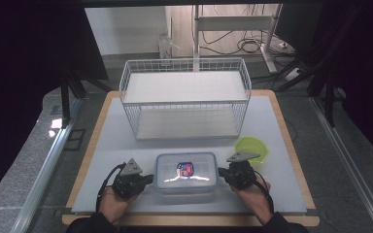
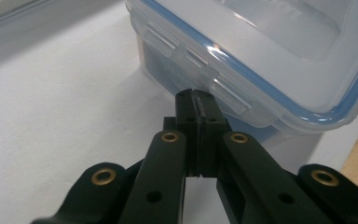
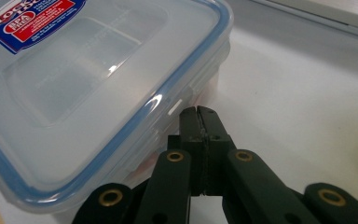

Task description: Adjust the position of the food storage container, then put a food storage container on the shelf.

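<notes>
High view: the clear lidded container [image 1: 186, 173] sits at the counter's [image 1: 281, 145] near edge, between the left hand-held gripper [image 1: 148, 179] and right hand-held gripper [image 1: 222, 173] — a wire rack [image 1: 185, 97] behind, a green bowl [image 1: 252, 146] at right. Left gripper view: jaws closed, empty, tips at the container's side latch [image 2: 186, 51]. Right gripper view: jaws closed on nothing, just beside the container's blue-rimmed lid [image 3: 98, 93].

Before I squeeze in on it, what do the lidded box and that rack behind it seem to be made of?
The lidded box looks like clear, glossy plastic: you see through the lid, glare sits on it, and moulded latch flaps hang off a blue-edged rim. The rack looks like white-coated metal wire, a thin open grid; its two shelves look like flat matt white boards, material unclear.
</notes>
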A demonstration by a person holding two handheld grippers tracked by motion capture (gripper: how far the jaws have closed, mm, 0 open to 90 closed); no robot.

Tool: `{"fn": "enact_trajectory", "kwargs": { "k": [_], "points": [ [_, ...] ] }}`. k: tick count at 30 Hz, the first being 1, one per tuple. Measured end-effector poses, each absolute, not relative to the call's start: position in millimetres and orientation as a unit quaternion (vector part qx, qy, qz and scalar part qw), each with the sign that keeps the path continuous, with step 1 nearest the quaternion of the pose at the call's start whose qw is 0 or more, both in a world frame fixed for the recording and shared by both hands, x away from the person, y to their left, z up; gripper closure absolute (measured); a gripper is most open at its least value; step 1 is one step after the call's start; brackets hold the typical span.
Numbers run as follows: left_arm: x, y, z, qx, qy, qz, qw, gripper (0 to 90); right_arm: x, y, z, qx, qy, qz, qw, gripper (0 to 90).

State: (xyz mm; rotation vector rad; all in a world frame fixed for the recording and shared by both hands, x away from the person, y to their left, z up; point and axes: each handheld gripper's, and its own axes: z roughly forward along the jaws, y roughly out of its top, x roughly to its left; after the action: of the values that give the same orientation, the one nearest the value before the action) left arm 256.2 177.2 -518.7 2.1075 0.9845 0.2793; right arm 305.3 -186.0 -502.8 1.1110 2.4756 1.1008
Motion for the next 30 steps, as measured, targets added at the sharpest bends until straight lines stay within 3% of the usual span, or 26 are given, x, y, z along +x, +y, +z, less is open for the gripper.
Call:
{"fn": "enact_trajectory", "kwargs": {
  "k": [1, 6, 7, 8, 9, 11, 13, 16, 18, 22, 30],
  "points": [
    [257, 178, -518, 0.830, 0.385, 0.112, 0.388, 89.4, 305, -186, -503, 0.377, 0.841, 0.374, 0.106, 90.0],
    [255, 190, -511, 0.822, 0.385, 0.133, 0.398, 68.1, 301, -194, -500, 0.372, 0.842, 0.378, 0.101, 78.1],
    [254, 193, -510, 0.819, 0.388, 0.135, 0.401, 68.1, 300, -197, -499, 0.370, 0.841, 0.381, 0.104, 73.9],
    [253, 194, -510, 0.818, 0.388, 0.139, 0.402, 58.1, 298, -202, -498, 0.365, 0.840, 0.386, 0.110, 65.3],
    [251, 197, -511, 0.817, 0.387, 0.149, 0.400, 53.6, 297, -204, -496, 0.365, 0.838, 0.390, 0.113, 61.2],
    [250, 198, -512, 0.817, 0.386, 0.154, 0.399, 49.8, 296, -207, -495, 0.363, 0.837, 0.393, 0.116, 57.7],
    [247, 200, -512, 0.813, 0.388, 0.157, 0.406, 38.3, 292, -211, -490, 0.354, 0.838, 0.397, 0.125, 48.5],
    [244, 206, -514, 0.805, 0.389, 0.147, 0.423, 29.9, 290, -214, -488, 0.352, 0.838, 0.397, 0.126, 43.4],
    [241, 212, -517, 0.801, 0.391, 0.129, 0.434, 20.6, 290, -217, -488, 0.352, 0.837, 0.404, 0.109, 34.2],
    [240, 214, -518, 0.799, 0.390, 0.122, 0.441, 11.1, 292, -219, -488, 0.352, 0.833, 0.416, 0.100, 23.9],
    [246, 215, -520, 0.789, 0.375, 0.121, 0.472, 6.2, 294, -215, -487, 0.345, 0.831, 0.428, 0.090, 9.5]
  ]
}}
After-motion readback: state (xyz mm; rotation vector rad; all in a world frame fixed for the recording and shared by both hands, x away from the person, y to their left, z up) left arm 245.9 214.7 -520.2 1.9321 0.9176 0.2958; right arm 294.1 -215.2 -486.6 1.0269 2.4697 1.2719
